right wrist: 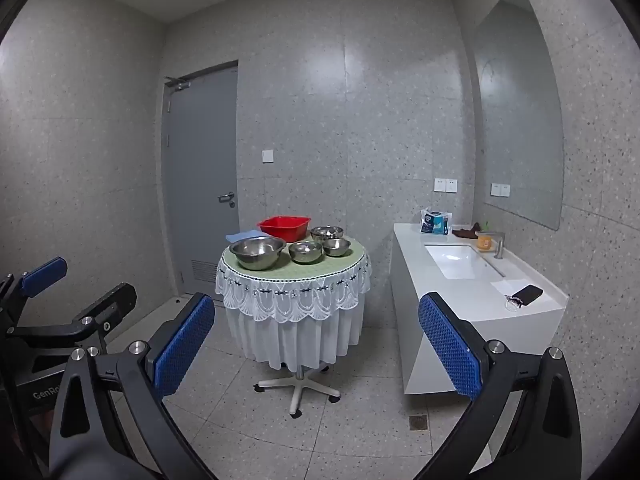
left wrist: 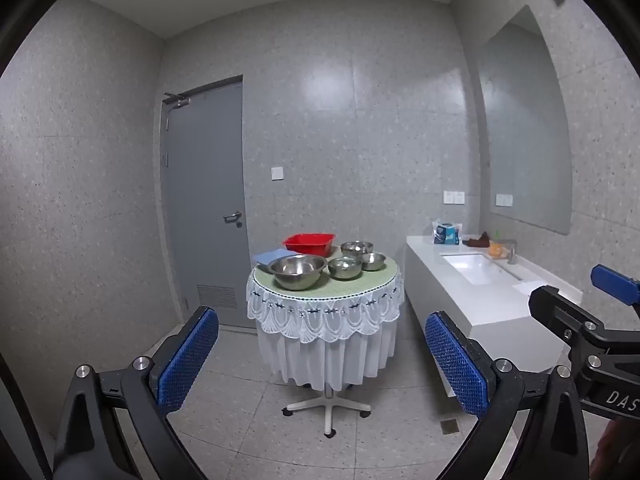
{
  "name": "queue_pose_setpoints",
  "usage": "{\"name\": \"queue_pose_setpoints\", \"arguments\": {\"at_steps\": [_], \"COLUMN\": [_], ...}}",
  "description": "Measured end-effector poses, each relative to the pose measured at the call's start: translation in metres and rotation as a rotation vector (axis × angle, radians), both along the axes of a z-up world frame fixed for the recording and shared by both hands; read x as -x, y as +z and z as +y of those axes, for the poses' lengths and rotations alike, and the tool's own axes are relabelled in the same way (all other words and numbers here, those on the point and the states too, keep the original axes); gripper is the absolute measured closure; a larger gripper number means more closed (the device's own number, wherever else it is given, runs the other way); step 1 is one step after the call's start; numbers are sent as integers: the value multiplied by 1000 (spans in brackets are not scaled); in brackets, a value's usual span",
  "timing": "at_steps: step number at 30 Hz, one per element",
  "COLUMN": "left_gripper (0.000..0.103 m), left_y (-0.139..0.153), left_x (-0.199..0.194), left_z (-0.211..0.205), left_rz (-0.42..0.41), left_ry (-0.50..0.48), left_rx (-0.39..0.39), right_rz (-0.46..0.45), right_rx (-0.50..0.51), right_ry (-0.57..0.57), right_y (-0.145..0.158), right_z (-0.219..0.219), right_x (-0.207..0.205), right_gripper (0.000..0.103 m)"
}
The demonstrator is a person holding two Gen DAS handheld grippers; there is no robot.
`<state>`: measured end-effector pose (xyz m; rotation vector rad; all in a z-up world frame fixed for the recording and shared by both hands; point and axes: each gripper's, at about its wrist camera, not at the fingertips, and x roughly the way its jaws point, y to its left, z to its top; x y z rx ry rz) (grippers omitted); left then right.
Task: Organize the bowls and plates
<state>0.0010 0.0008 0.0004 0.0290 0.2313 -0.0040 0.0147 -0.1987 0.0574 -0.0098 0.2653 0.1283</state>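
A round table [left wrist: 360, 280] [right wrist: 320, 270] with a green top and white lace cloth stands across the room. On it sit a large steel bowl [left wrist: 297, 270] [right wrist: 258, 251], three smaller steel bowls [left wrist: 345, 267] [right wrist: 305, 251], a red plastic basin [left wrist: 309, 243] [right wrist: 284, 227] and a blue cloth [left wrist: 267, 257] [right wrist: 240, 236]. My left gripper [left wrist: 322, 326] is open and empty, far short of the table. My right gripper [right wrist: 316, 314] is open and empty too, equally far back. Each gripper shows at the edge of the other's view.
A white counter [right wrist: 472, 300] with a sink [right wrist: 460, 266] runs along the right wall, with a tap, an orange cup [right wrist: 484, 241], a tissue pack and a dark phone [right wrist: 528, 294]. A grey door [right wrist: 200, 176] is behind the table. A floor drain [right wrist: 418, 422] lies near the counter.
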Motion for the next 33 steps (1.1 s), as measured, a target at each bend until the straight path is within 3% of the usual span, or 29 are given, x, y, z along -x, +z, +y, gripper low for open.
{"name": "queue_pose_setpoints", "arguments": {"at_steps": [33], "left_gripper": [1], "left_y": [-3], "left_x": [1], "left_z": [-3], "left_rz": [-14], "left_ry": [2], "left_rx": [-8], "right_rz": [-1], "right_rx": [2], "right_ry": [-4], "right_y": [-4], "right_z": [-5], "right_x": [-13], "right_gripper": [0]}}
